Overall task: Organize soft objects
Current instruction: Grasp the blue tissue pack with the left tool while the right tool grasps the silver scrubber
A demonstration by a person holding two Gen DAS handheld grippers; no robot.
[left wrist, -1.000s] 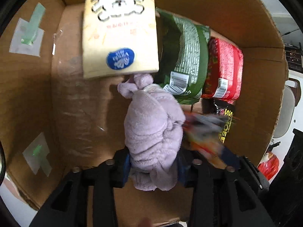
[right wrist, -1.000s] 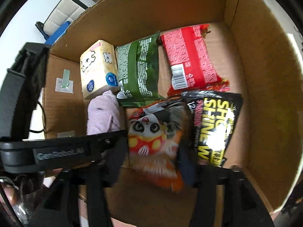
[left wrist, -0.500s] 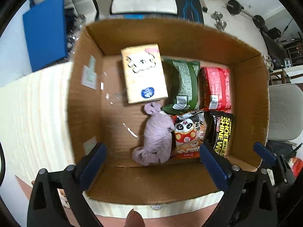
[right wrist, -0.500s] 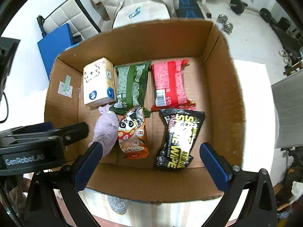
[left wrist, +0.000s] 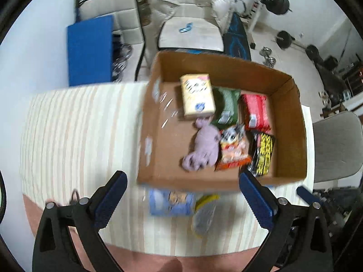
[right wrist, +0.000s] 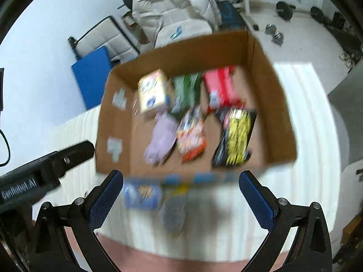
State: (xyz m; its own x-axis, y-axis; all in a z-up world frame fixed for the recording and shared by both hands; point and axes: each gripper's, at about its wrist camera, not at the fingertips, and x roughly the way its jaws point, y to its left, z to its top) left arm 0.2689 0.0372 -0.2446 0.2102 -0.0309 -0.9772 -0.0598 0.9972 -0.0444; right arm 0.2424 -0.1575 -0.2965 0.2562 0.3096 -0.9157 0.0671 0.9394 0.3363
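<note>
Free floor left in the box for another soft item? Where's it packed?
Bare floor runs along the cardboard box's left wall, left of the tissue pack and purple plush. A narrower strip lies by the right wall, past the red packet and black-yellow packet. The middle is packed edge to edge.

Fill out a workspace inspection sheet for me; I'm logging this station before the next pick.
Surface: striped tablecloth on the table.
Job's things: cardboard box holds tissue pack, green packet, red packet, purple plush, panda snack bag, black-yellow packet.
Clutter: blue packet and yellow-grey item outside the box, blurred.
Grippers: left gripper and right gripper open, empty.
Cables: dark cord at left edge.
Surroundings: chairs, blue mat, barbell weights.
</note>
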